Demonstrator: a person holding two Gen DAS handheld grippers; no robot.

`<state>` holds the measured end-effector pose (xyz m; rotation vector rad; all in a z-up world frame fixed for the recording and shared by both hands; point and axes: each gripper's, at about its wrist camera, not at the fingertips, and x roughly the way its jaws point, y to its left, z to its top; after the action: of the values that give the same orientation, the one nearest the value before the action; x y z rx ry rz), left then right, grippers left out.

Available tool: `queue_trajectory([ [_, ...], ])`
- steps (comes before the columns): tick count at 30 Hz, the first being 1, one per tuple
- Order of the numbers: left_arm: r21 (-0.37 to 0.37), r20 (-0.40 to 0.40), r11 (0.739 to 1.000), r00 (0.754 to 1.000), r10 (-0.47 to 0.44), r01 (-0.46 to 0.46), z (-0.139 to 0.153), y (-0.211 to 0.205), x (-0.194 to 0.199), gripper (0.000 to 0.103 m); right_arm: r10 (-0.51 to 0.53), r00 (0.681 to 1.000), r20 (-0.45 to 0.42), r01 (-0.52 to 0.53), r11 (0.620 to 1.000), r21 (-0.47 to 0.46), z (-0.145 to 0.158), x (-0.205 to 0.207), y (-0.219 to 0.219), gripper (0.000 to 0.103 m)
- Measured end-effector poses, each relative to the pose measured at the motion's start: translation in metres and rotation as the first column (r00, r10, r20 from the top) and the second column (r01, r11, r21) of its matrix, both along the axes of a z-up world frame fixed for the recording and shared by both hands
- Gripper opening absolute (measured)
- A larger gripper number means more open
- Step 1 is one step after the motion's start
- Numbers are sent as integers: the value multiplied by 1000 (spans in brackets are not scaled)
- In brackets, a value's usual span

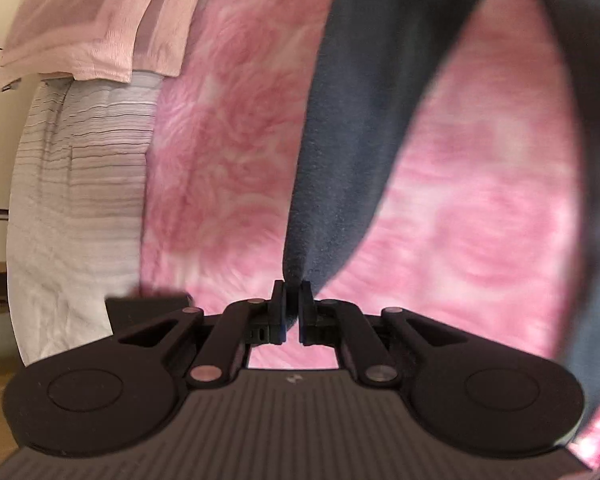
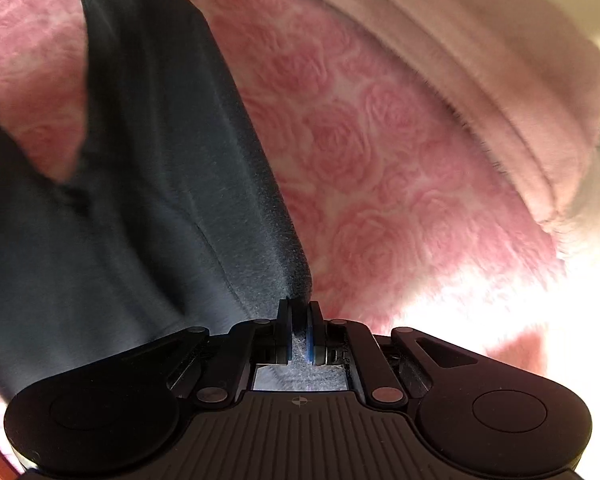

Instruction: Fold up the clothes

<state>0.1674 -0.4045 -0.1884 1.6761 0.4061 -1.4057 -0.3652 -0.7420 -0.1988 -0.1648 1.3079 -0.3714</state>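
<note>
A dark blue-grey fleece garment (image 1: 340, 152) hangs from my left gripper (image 1: 293, 286), which is shut on its edge. The cloth runs up and away over a pink rose-patterned blanket (image 1: 236, 128). In the right wrist view the same garment (image 2: 148, 184) fills the left half. My right gripper (image 2: 299, 306) is shut on another part of its edge, with fuzzy cloth showing between the blue pads. Both views are blurred by motion.
The pink blanket (image 2: 372, 140) covers the surface under both grippers. A pale pink cloth (image 1: 100, 28) and a white striped cloth (image 1: 80, 184) lie at the left. A pale pink fleece (image 2: 500, 80) lies at the upper right of the right wrist view.
</note>
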Motion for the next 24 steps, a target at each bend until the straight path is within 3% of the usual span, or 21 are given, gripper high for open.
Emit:
queue_trajectory([
  [5,68,-46,998,999,8,-5,20,104,-65,3,-52,999,-16,52,999,6,6,-27,87,4],
  [9,175,-76,982,995,-60,72,-15,172,-114,3,-122,989,-86,124,992,25,-14,-45,138,4],
  [12,207,-105,967,986,-131,151,-52,202,-137,3,-158,977,-141,162,987,14,-36,-48,164,4],
  [16,165,-100,965,977,-190,204,-78,228,-150,3,-161,965,-207,160,987,-20,-56,-49,196,4],
  [24,29,15,988,988,-154,154,-72,257,-144,3,-137,962,-237,115,988,-103,-59,-50,225,4],
])
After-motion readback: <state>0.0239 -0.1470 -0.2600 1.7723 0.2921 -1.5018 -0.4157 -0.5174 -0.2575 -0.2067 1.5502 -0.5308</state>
